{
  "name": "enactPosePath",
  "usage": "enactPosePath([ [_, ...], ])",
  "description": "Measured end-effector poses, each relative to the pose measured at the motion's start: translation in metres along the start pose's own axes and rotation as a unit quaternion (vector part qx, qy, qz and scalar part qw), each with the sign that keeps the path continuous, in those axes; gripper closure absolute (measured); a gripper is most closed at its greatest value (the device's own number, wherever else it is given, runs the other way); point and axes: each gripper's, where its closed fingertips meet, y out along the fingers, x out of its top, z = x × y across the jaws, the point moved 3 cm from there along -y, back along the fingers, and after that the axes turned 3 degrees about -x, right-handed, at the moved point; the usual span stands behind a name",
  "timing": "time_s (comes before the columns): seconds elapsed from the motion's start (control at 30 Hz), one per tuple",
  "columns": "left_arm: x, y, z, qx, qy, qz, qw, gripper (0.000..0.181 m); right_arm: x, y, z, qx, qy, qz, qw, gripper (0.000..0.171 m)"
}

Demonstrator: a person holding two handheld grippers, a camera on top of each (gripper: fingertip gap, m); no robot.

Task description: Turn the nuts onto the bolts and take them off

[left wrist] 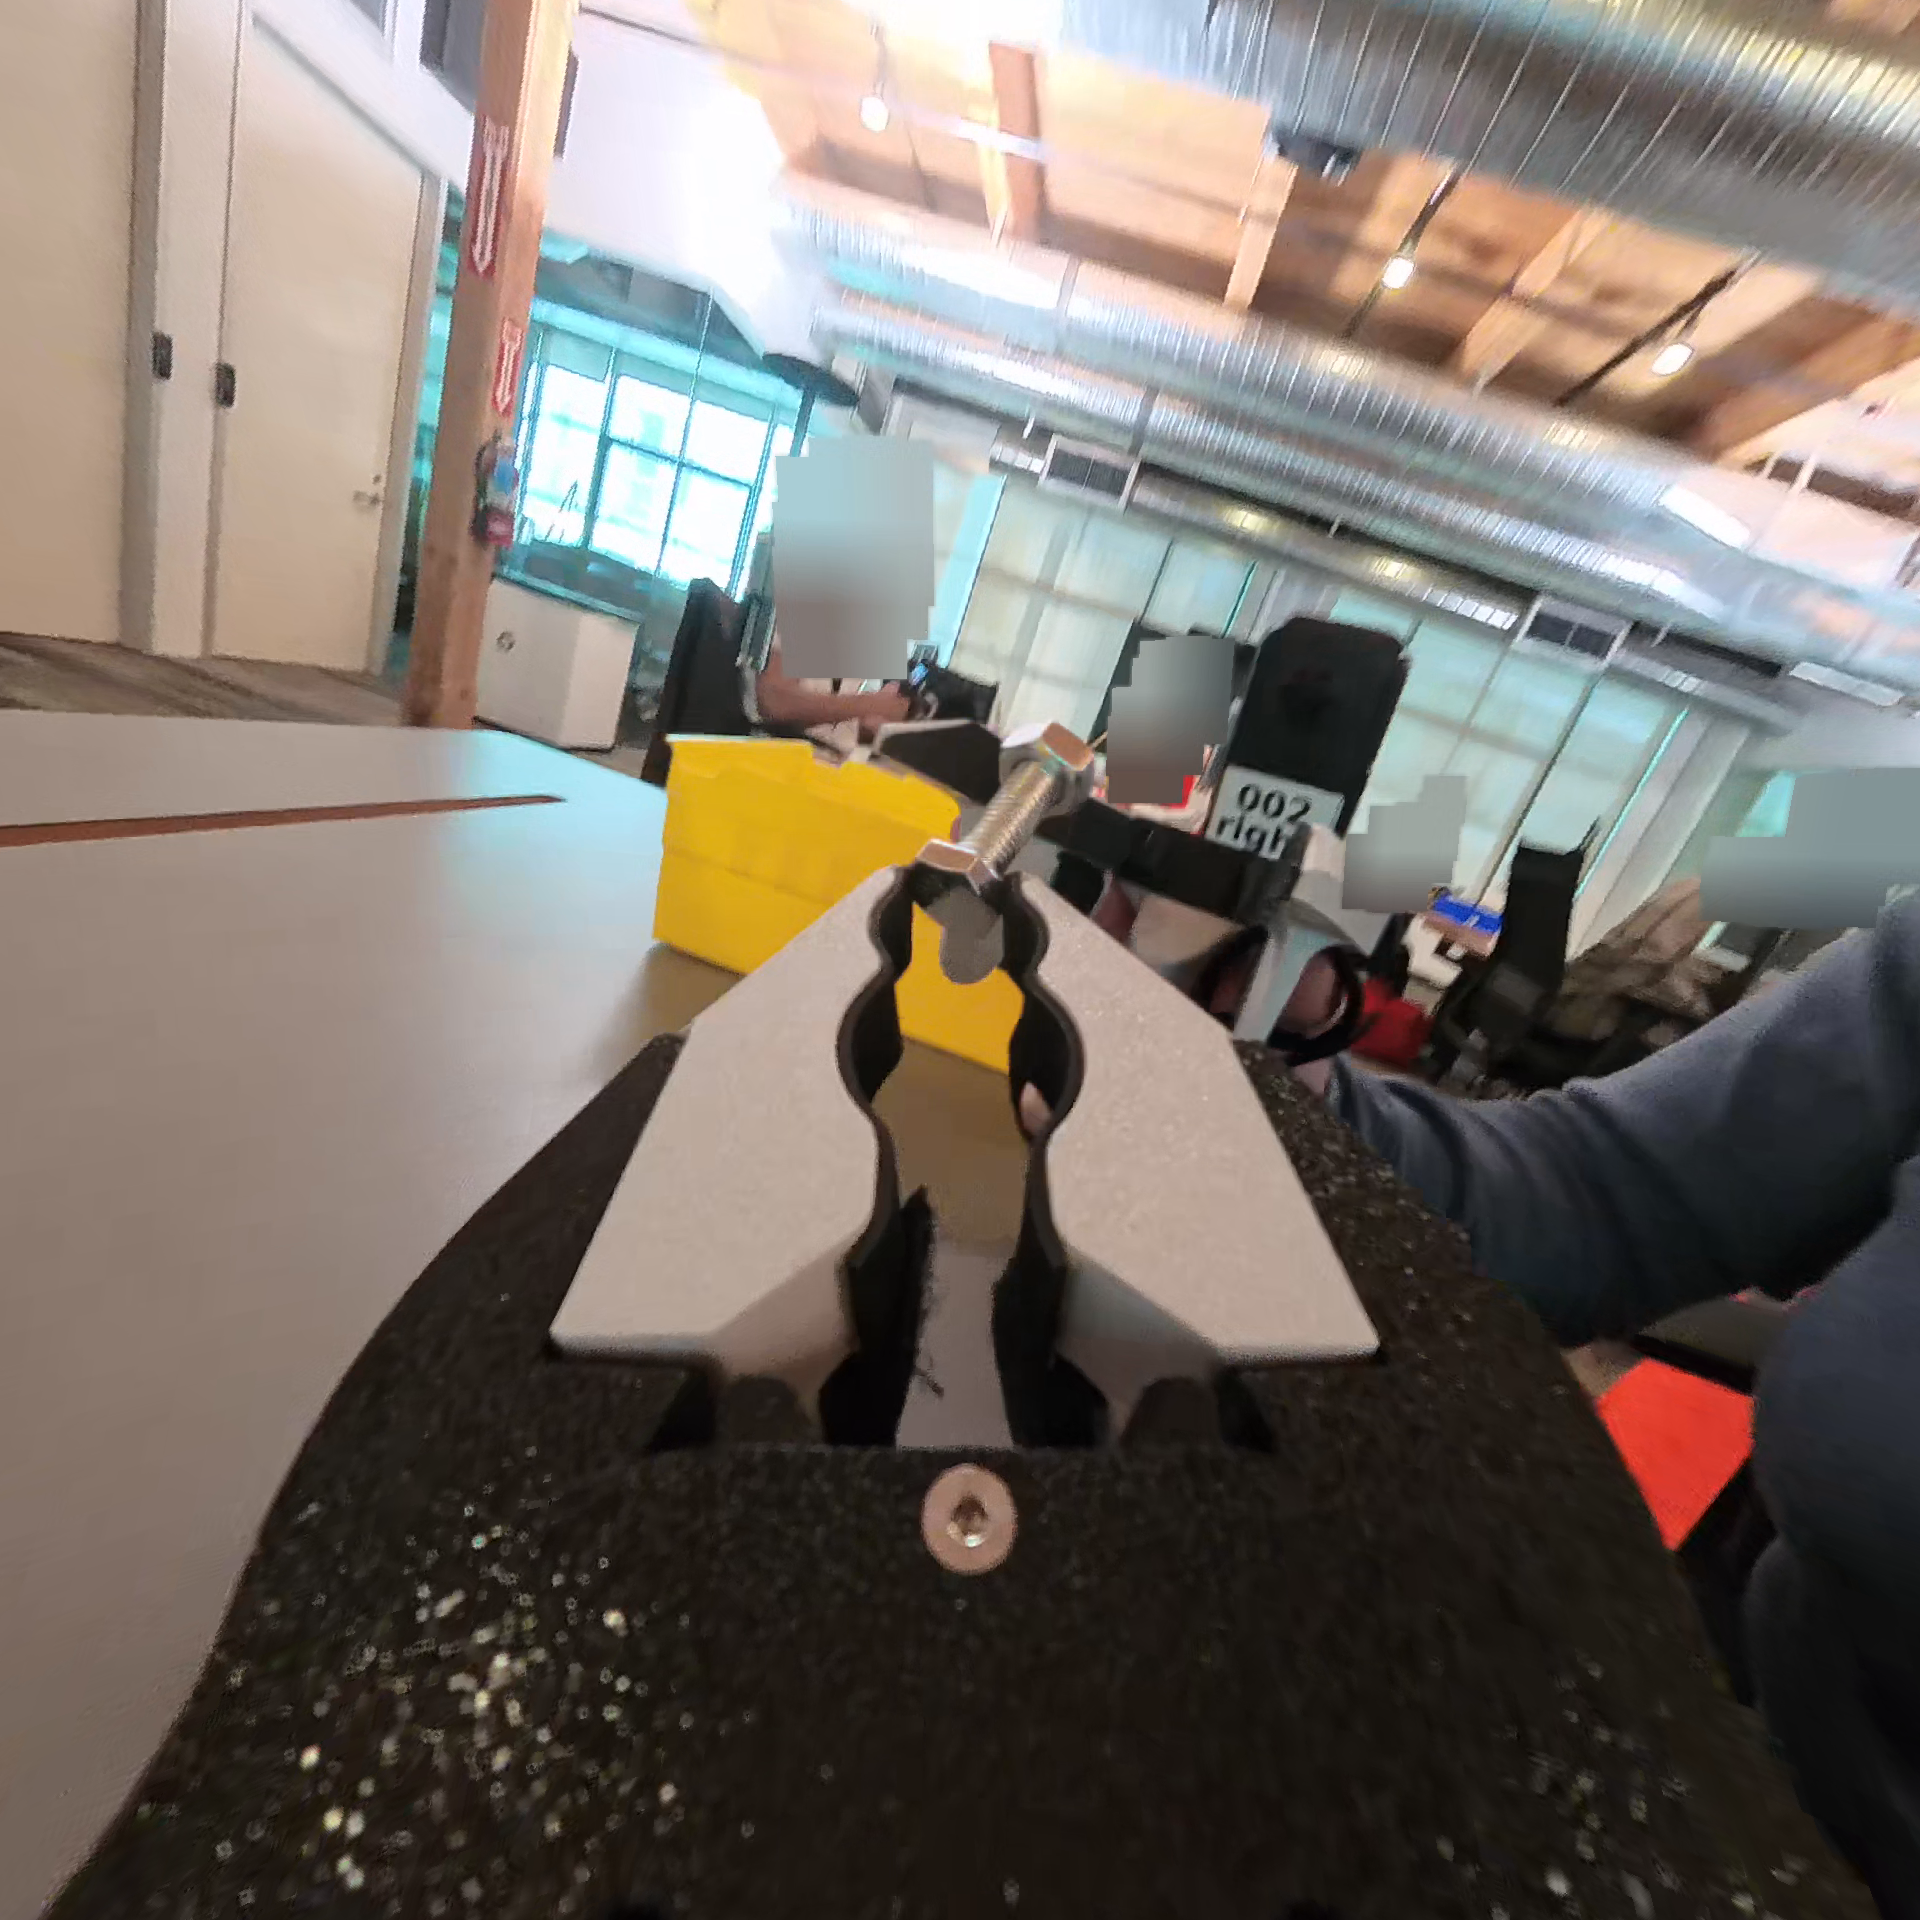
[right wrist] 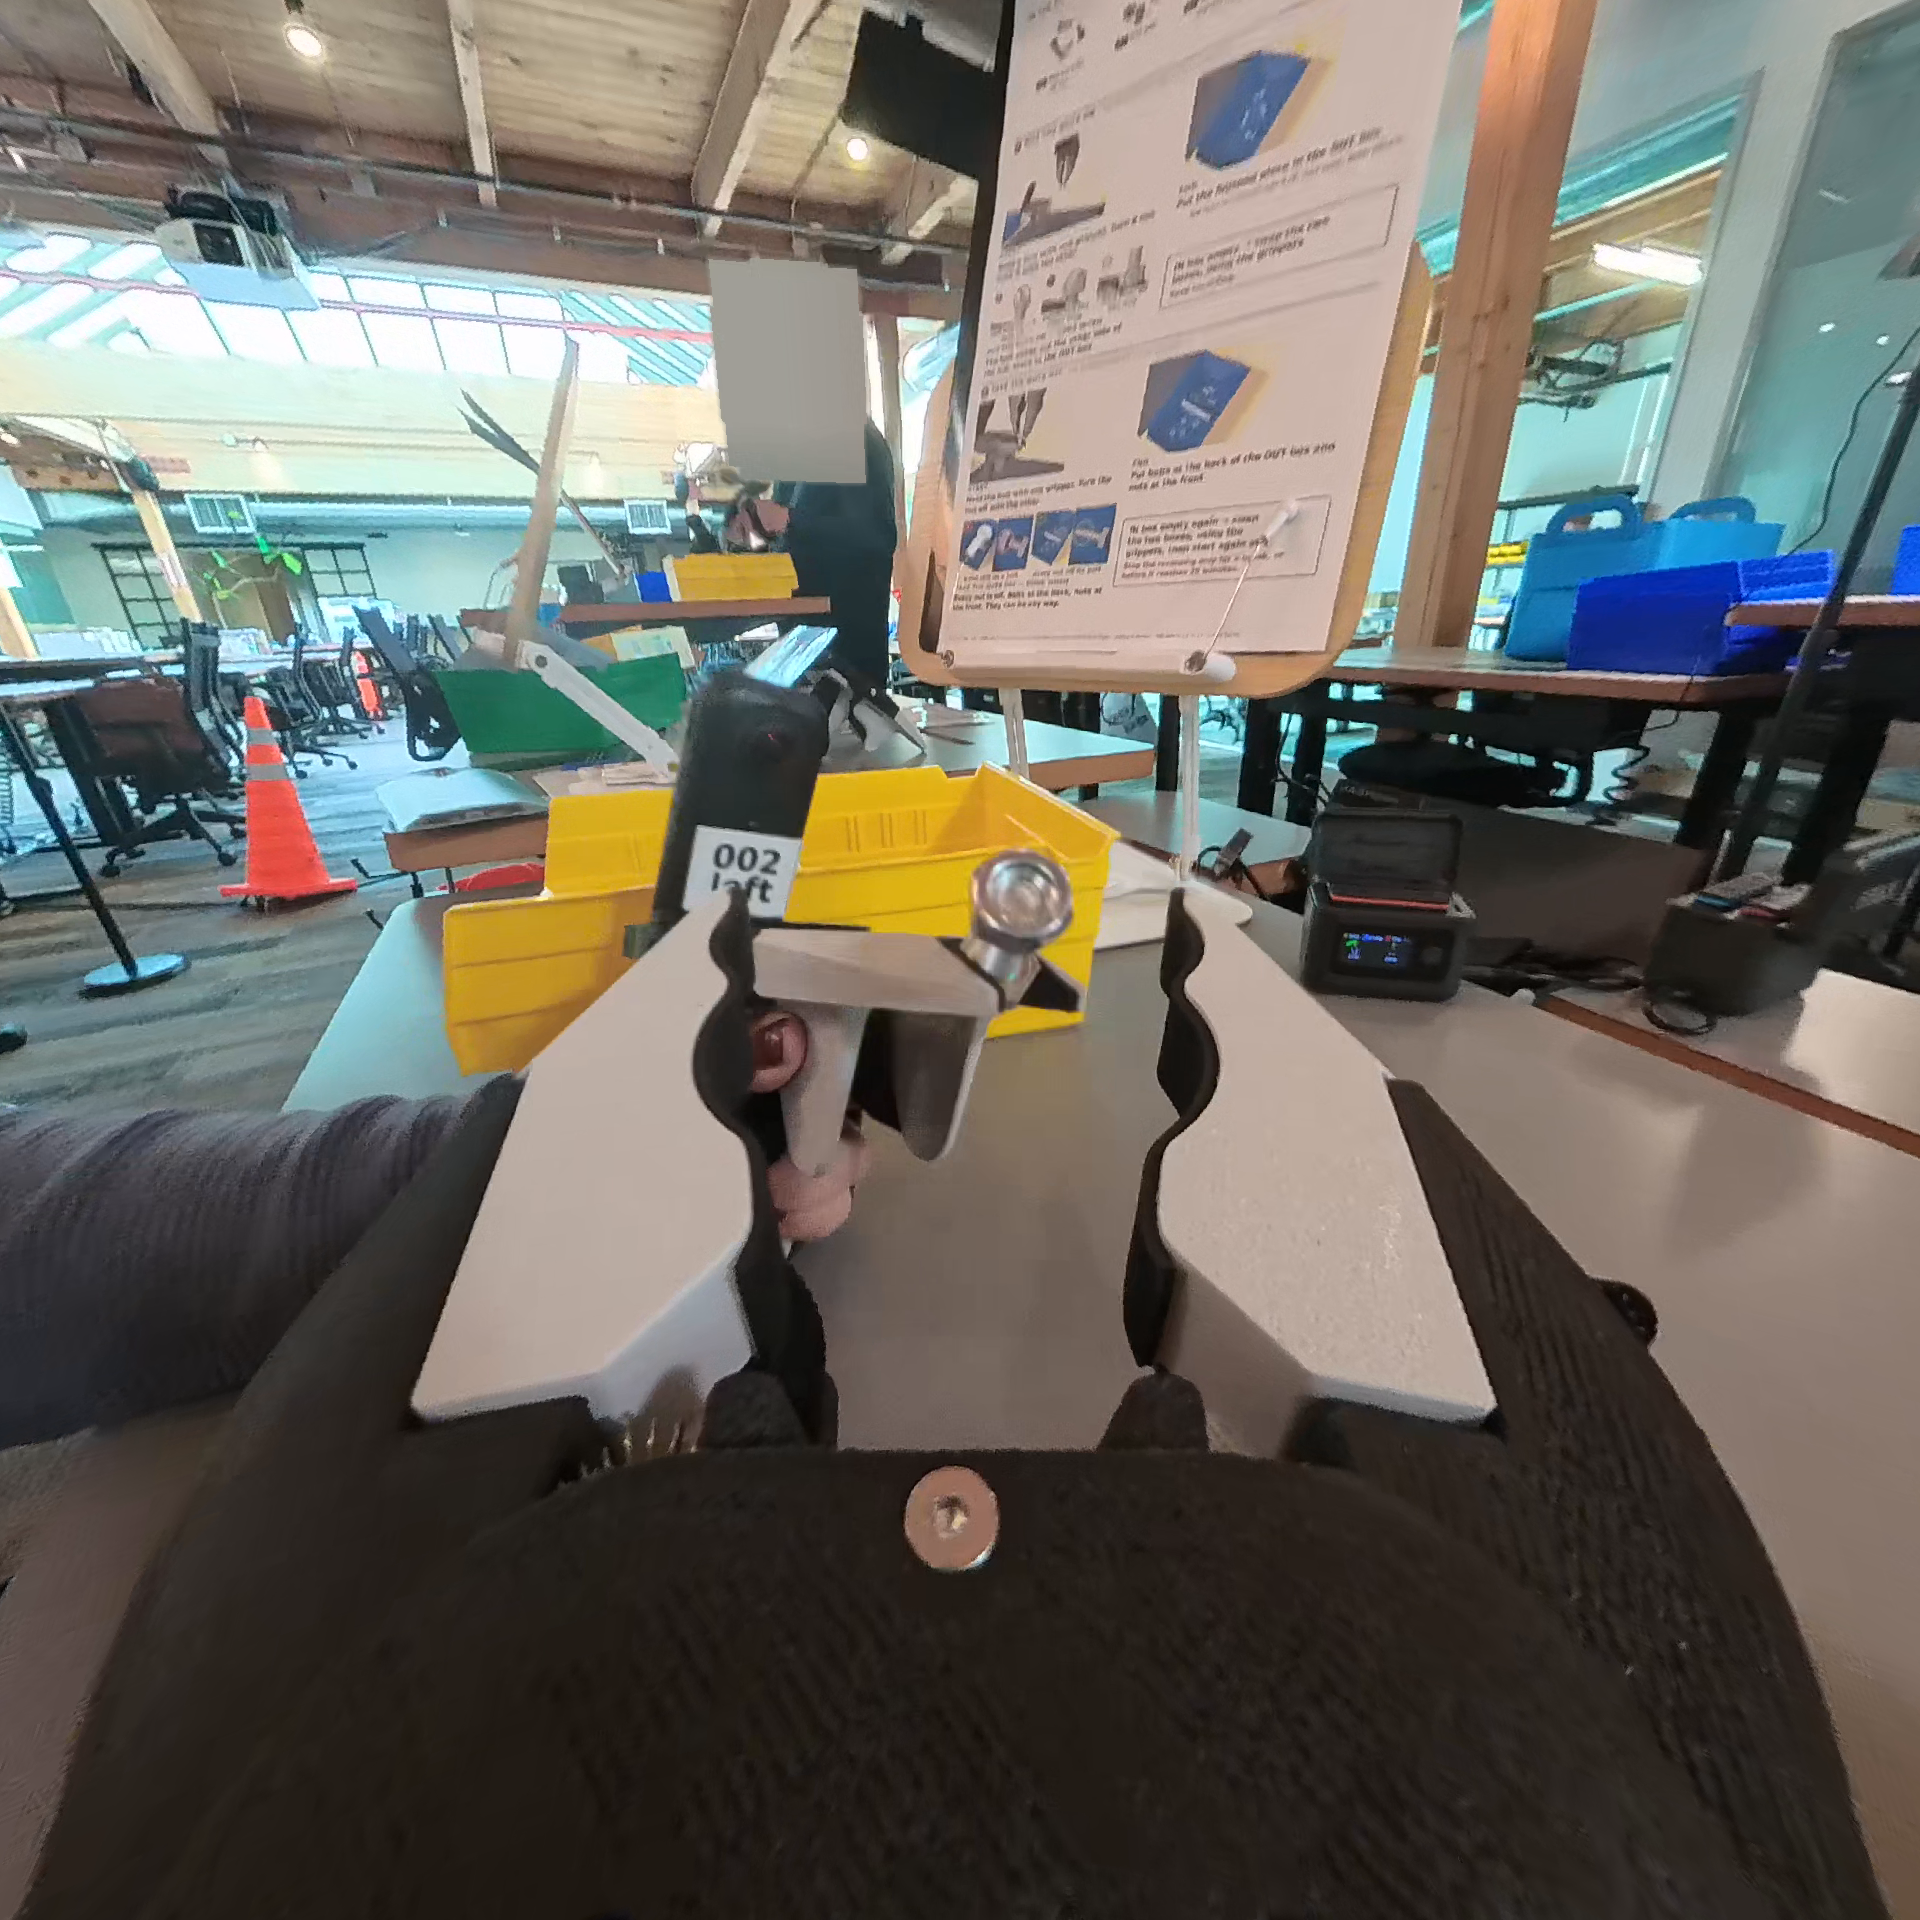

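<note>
My left gripper (left wrist: 961, 899) is shut on the head end of a silver bolt (left wrist: 1013, 816), held above the grey table (left wrist: 312, 987). The bolt points away and up, with a nut (left wrist: 1049, 753) at its far end. In the right wrist view the left gripper (right wrist: 1013, 982) comes in from the left, and the nut (right wrist: 1023, 899) faces the camera. My right gripper (right wrist: 956, 925) is open and empty. Its fingers (right wrist: 623, 1122) stand wide apart on either side of the bolt and touch nothing.
A yellow bin (right wrist: 904, 831) stands on the table behind the bolt and also shows in the left wrist view (left wrist: 790, 862). An instruction board on a stand (right wrist: 1174, 343) and a black box with a small screen (right wrist: 1382, 925) are at the right. The person's sleeve (right wrist: 208, 1226) lies at the left. Both grippers' tips are close together, under 4 cm apart.
</note>
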Motion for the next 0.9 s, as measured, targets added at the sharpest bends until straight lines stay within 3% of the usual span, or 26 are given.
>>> enactPosePath([
  [0.1, 0.007, -0.003, -0.004, -0.035, -0.032, -0.036, 0.998, 0.166, 0.012, -0.004, 0.008, 0.032, 0.005, -0.042, 0.999, 0.094],
  [0.3, 0.004, 0.004, -0.011, -0.062, -0.050, -0.036, 0.996, 0.166, 0.020, -0.005, 0.030, 0.080, -0.020, -0.072, 0.994, 0.085],
  [0.47, 0.020, -0.011, -0.001, -0.063, -0.092, -0.117, 0.987, 0.167, 0.021, -0.005, 0.029, 0.073, -0.020, -0.074, 0.994, 0.083],
  [0.6, 0.014, -0.002, -0.009, -0.082, -0.097, -0.094, 0.987, 0.166, 0.023, -0.005, 0.027, 0.062, -0.021, -0.084, 0.994, 0.081],
  [0.7, 0.005, 0.007, -0.014, -0.092, -0.094, -0.064, 0.989, 0.166, 0.023, -0.006, 0.022, 0.030, -0.044, -0.082, 0.995, 0.095],
  [0.8, 0.008, 0.006, -0.016, -0.105, -0.101, -0.074, 0.987, 0.166, 0.021, -0.008, 0.011, -0.003, -0.045, -0.074, 0.996, 0.119],
  [0.9, 0.008, 0.006, -0.019, -0.121, -0.107, -0.071, 0.984, 0.166, 0.020, -0.009, 0.008, 0.006, -0.020, -0.065, 0.998, 0.126],
])
